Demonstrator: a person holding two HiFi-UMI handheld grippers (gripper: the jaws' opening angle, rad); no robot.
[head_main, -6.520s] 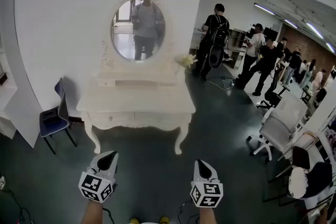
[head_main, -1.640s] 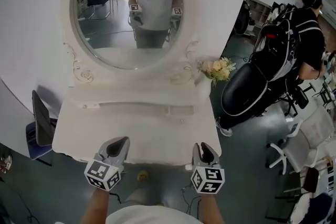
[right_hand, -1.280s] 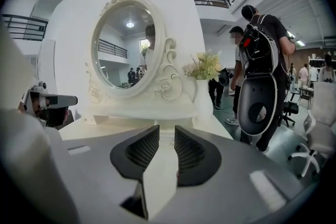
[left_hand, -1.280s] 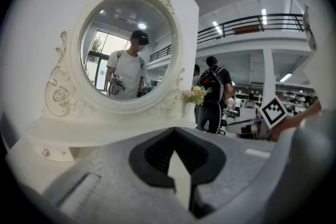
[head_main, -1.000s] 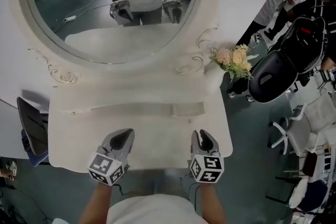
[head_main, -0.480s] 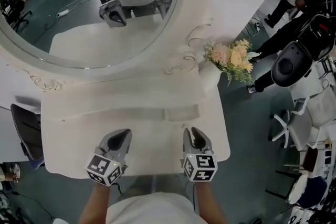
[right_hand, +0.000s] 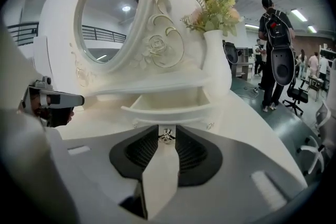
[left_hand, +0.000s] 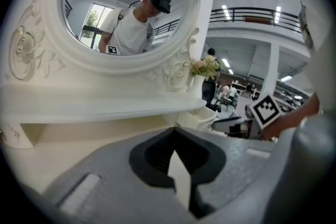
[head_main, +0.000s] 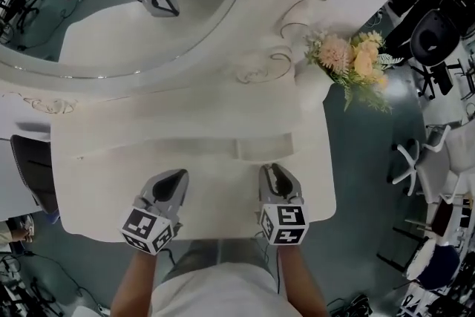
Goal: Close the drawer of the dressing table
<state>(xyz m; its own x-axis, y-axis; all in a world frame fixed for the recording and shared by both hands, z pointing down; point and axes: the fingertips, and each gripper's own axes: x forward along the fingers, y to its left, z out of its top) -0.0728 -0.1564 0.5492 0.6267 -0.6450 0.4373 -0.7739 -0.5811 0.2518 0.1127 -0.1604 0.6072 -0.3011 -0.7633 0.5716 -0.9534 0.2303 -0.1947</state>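
The white dressing table (head_main: 111, 197) fills the head view. Its small drawer (head_main: 263, 147) stands pulled out under the low shelf, right of centre. My right gripper (head_main: 273, 171) is just in front of that drawer. In the right gripper view the drawer front (right_hand: 168, 109) is close ahead. Its small metal knob (right_hand: 167, 135) shows in the narrow gap of my right gripper (right_hand: 167, 131), whose jaws are slightly open. My left gripper (head_main: 172, 178) hovers over the tabletop to the left. It is shut and holds nothing, as the left gripper view (left_hand: 175, 131) shows.
A big oval mirror (head_main: 111, 18) rises behind the shelf and reflects the person and both grippers. A white vase of flowers (head_main: 349, 59) stands at the table's right back corner. A dark chair (head_main: 26, 167) is left of the table. Office chairs (head_main: 415, 159) stand on the right.
The view has come closer over the table. My right gripper has moved forward up to the open drawer's front; the left gripper has kept its place over the tabletop.
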